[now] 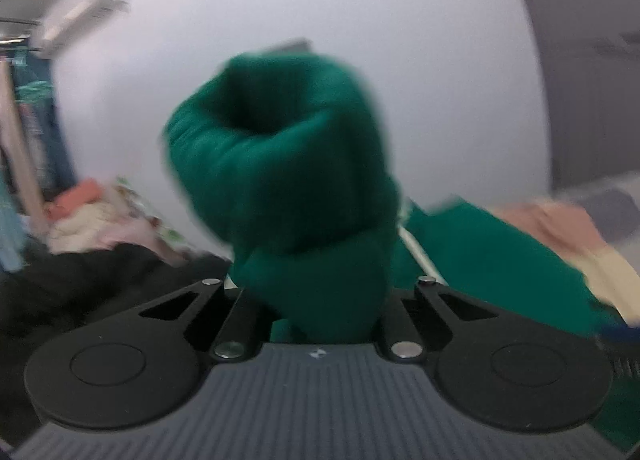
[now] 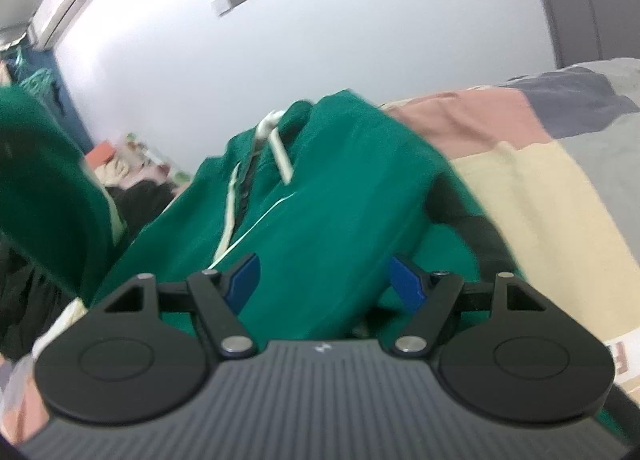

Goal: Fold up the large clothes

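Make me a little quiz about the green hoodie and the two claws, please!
1. True or false: the left claw is pinching a bunched part of the green hoodie.
2. What colour are the fingers of the right claw?
A. red
B. blue
C. yellow
3. What lies under the hoodie, a patchwork blanket or a wooden floor?

Key:
1. True. Green cloth fills the shut left claw.
2. B. The right claw is open, with its blue fingers either side of the cloth and not pressing on it.
3. A patchwork blanket in pink, cream and grey.
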The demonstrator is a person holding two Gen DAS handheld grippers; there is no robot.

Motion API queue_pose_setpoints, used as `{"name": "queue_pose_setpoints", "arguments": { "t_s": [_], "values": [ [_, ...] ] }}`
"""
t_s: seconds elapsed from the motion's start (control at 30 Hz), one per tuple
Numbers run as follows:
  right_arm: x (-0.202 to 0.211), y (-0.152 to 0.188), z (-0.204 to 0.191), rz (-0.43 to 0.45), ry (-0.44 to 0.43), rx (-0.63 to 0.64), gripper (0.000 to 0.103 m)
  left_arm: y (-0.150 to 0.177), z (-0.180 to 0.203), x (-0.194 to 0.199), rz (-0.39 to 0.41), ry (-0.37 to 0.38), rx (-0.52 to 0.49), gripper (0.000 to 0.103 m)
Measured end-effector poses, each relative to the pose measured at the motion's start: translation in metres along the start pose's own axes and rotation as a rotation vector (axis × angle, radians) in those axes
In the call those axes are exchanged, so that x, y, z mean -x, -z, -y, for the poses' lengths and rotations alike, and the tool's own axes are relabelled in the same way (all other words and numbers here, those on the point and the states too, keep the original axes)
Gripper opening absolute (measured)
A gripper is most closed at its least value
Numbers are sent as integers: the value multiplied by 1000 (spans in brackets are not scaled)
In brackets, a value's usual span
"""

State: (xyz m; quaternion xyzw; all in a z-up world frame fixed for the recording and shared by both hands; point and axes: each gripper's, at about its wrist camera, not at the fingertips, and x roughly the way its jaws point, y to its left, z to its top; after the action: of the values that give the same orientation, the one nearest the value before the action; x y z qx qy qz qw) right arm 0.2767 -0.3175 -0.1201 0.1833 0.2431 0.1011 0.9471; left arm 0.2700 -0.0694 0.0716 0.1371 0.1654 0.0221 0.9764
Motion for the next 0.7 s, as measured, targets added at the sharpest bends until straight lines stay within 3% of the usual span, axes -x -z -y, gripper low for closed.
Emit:
{"name": "queue_pose_setpoints", "arguments": {
  "t_s": [0.23, 0.43, 0.47, 0.57, 0.7],
  "values": [
    [3, -8, 25, 71, 76, -67, 74, 52, 75, -49, -171, 157, -28, 11],
    [4, -8, 36, 104, 103, -100, 75, 83, 75, -68, -282, 216, -83, 15],
    [5, -7, 36, 105, 104, -104, 75, 88, 68, -69, -297, 228, -79, 24],
    [4, -6, 34, 101, 92, -97, 75, 91, 50, -68, -349, 334, -19, 73],
    [8, -4, 26, 81, 60, -69, 75, 98, 35, -31, -366, 407, 29, 77]
  ]
}}
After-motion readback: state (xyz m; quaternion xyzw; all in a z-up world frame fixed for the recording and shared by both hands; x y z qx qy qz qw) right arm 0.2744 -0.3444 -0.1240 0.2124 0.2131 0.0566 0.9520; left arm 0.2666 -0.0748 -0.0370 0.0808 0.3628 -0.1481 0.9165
